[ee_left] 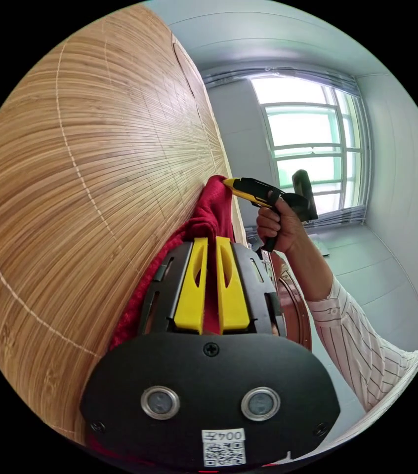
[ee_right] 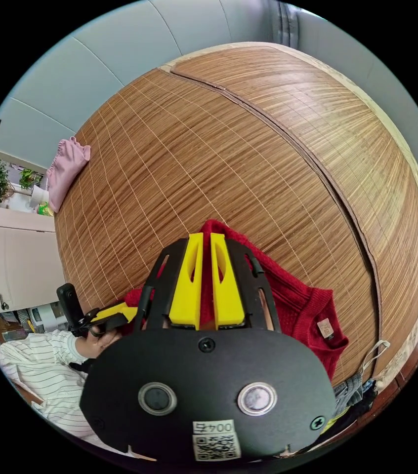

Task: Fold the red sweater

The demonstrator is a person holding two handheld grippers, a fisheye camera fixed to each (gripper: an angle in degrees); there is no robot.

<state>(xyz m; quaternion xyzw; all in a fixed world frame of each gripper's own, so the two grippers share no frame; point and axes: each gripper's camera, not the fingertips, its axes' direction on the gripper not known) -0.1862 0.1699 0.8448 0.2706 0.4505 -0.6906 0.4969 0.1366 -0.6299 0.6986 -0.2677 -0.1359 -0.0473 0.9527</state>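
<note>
The red sweater (ee_right: pixel 300 303) lies bunched on a bamboo mat (ee_right: pixel 229 148), its neck label facing up at the lower right. In the right gripper view my right gripper (ee_right: pixel 207 236) has its yellow jaws closed on an edge of the red knit. The left gripper (ee_right: pixel 115 312) shows at the lower left, held in a hand and touching the sweater's other side. In the left gripper view my left gripper (ee_left: pixel 211 241) is shut on a fold of the sweater (ee_left: pixel 209 212), and the right gripper (ee_left: pixel 229 183) pinches the same raised fabric just beyond.
A pink cloth (ee_right: pixel 65 168) lies at the mat's far left edge. Other clothes (ee_right: pixel 355 390) hang off the mat's lower right corner. A window (ee_left: pixel 313 148) and pale walls stand behind the hand (ee_left: pixel 278 224). A striped sleeve (ee_left: pixel 362 340) reaches in.
</note>
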